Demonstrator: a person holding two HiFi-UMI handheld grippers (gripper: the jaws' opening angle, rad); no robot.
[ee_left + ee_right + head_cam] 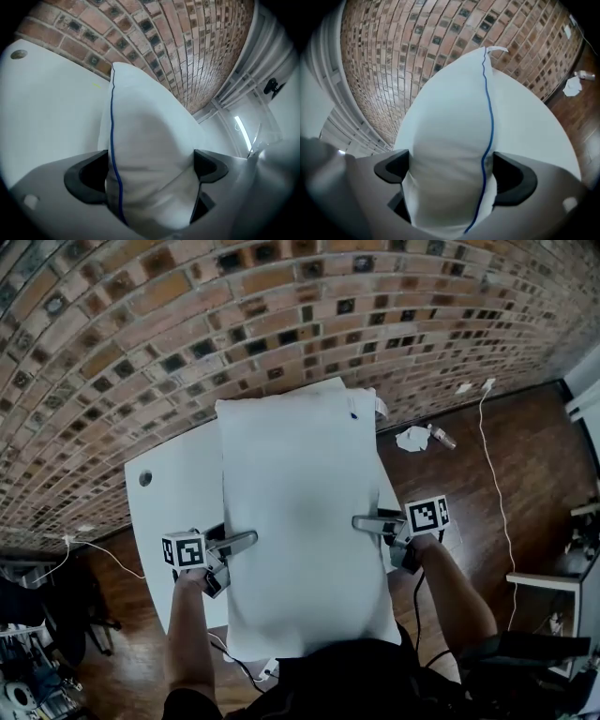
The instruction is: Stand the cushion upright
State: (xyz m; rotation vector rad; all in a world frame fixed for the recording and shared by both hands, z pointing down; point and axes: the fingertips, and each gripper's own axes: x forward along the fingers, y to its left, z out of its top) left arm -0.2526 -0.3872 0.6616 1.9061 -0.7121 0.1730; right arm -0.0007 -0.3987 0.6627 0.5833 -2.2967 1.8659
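Between the wide-spread jaws of the left claw [149, 166], and likewise of the right claw [450, 171], opposite side edges of the cushion [300, 493], lying flat on the table [173, 488]; filling each gap, brushing both pads, seemingly not squeezed; edged with a blue seam [490, 108].

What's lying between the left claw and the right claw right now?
Only the white cushion: the head view shows it spanning the gap from left claw to right claw, each claw straddling one side edge.
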